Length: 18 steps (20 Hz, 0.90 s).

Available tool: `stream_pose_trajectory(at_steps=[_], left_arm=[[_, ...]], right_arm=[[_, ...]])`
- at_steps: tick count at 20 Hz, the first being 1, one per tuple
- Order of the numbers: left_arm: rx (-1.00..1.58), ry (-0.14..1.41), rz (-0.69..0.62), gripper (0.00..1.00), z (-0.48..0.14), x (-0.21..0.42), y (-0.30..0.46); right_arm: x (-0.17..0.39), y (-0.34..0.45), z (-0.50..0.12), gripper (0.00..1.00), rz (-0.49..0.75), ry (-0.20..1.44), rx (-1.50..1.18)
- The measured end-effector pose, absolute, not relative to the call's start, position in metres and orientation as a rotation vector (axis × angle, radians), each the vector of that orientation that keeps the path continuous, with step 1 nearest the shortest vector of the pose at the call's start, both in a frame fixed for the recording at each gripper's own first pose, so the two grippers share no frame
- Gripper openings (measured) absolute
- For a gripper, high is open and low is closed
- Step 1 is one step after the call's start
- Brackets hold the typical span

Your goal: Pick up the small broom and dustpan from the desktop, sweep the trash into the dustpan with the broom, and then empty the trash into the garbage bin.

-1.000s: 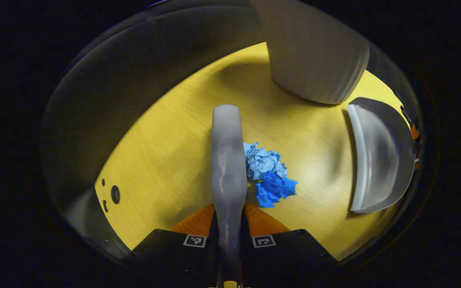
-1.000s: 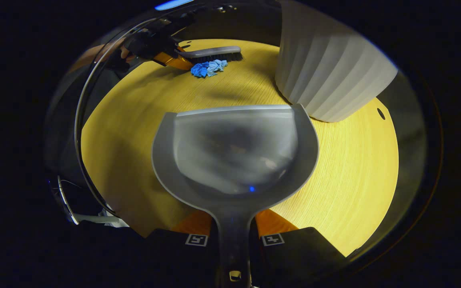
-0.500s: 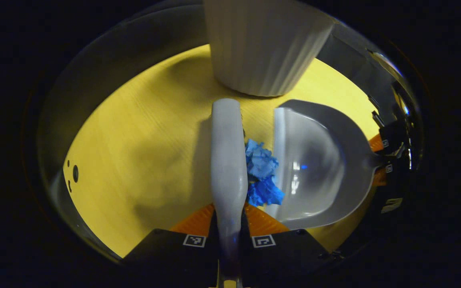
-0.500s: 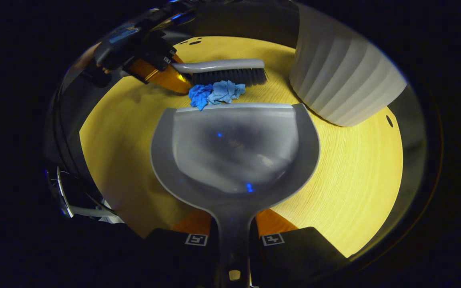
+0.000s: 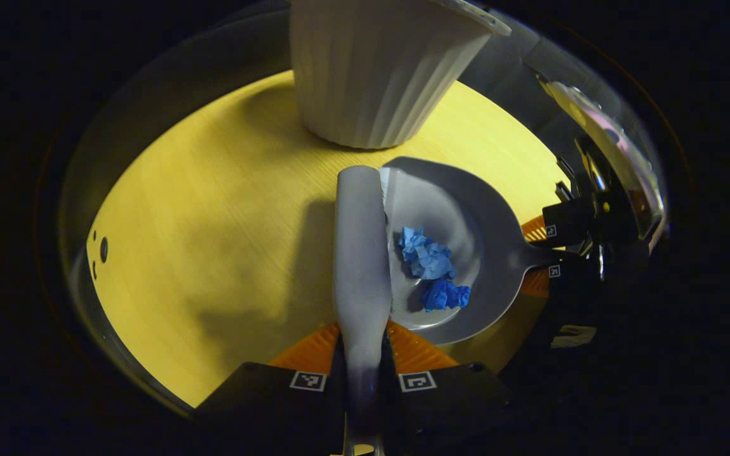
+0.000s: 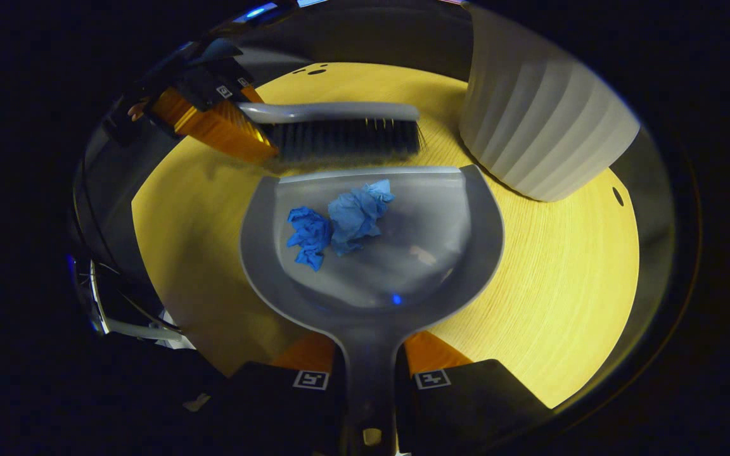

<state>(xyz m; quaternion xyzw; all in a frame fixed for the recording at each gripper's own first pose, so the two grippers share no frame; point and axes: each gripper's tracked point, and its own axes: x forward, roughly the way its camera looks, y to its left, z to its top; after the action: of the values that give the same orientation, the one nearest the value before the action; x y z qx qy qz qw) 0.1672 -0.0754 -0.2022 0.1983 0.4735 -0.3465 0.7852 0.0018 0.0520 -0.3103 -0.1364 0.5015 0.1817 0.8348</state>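
Trash (image 6: 339,221) in dustpan (image 6: 466,266), ahead of right jaws.

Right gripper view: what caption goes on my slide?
Two blue paper wads lie in the dustpan, broom at its lip.

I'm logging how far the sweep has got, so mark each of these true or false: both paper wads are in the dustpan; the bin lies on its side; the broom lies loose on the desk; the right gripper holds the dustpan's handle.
1. Both blue paper wads lie in the dustpan. True.
2. The white bin lies on its side. False: it stands upright on the desk.
3. The broom lies loose. False: the left gripper grips its handle.
4. The right gripper holds the dustpan's handle. True.
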Motion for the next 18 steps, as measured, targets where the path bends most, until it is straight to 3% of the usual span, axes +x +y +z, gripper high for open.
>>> stream_pose_trajectory(at_steps=[8, 9, 12, 17, 18], left_arm=[[0.124, 0.866, -0.469, 0.27, -0.193, 0.146, -0.008], [0.114, 0.861, -0.451, 0.30, -0.201, 0.143, 0.004], [0.082, 0.851, -0.419, 0.27, -0.240, 0.138, 0.037], [0.020, 0.834, -0.409, 0.30, -0.243, 0.111, 0.047], [0.015, 0.834, -0.408, 0.27, -0.247, 0.109, 0.048]], right_arm=[[-0.008, 0.046, -0.280, 0.34, 0.416, 1.043, -0.324], [-0.009, 0.047, -0.274, 0.34, 0.407, 1.040, -0.324], [-0.011, 0.047, -0.252, 0.34, 0.381, 1.051, -0.315], [-0.015, 0.044, -0.178, 0.34, 0.363, 0.984, -0.290], [-0.018, 0.037, -0.164, 0.34, 0.357, 0.983, -0.284]])
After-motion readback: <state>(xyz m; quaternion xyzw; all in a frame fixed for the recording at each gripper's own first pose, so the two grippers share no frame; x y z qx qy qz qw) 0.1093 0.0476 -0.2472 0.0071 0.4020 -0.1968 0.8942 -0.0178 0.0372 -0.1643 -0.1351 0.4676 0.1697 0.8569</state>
